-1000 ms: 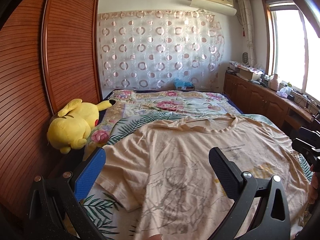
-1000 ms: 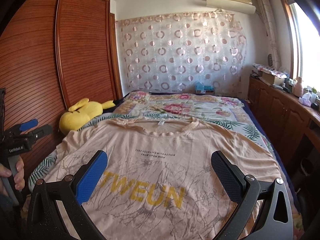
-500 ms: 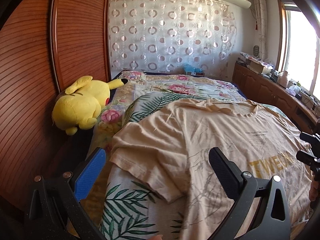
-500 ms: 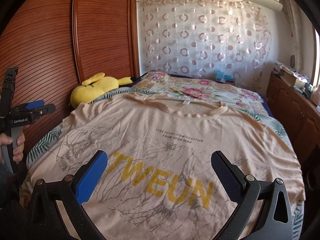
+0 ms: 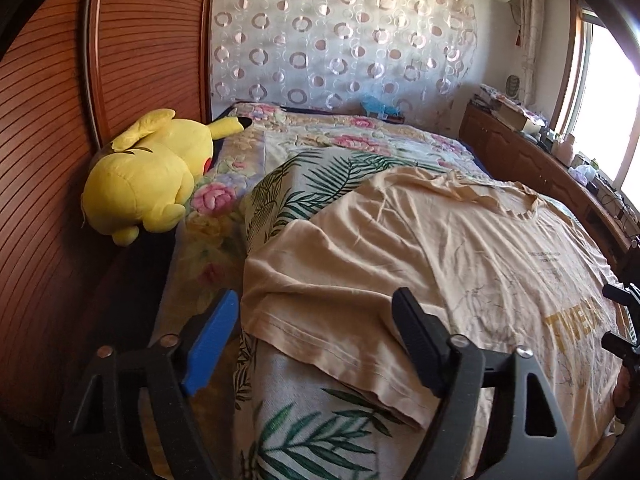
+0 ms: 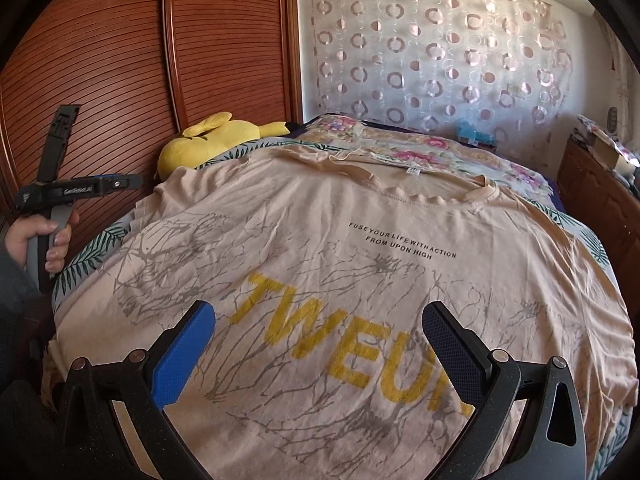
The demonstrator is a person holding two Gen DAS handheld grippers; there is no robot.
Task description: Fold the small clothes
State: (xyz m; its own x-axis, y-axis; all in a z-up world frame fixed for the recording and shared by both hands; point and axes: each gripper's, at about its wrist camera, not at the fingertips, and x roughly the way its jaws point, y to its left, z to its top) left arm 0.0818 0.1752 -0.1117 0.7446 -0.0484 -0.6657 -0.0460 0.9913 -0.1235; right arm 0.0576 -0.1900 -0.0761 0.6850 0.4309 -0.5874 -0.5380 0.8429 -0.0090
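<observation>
A peach T-shirt (image 6: 360, 248) with yellow "TWEUN" lettering and grey branch print lies spread face up on the bed; it also shows in the left wrist view (image 5: 440, 248). My left gripper (image 5: 316, 324) is open and empty, just above the shirt's left sleeve hem (image 5: 320, 344). My right gripper (image 6: 320, 340) is open and empty, low over the shirt's chest print. The left gripper also shows in the right wrist view (image 6: 80, 188), held in a hand at the shirt's left side.
The bed has a leaf-print sheet (image 5: 304, 432) and a floral blanket (image 5: 340, 136). A yellow plush toy (image 5: 148, 176) lies at the left by the wooden wardrobe (image 5: 52, 128). A wooden cabinet (image 5: 532, 164) runs along the right under the window.
Both grippers have moved left and lower toward the shirt. The left one now hangs over the left sleeve; the right one is closer over the lettering. Both stay open.
</observation>
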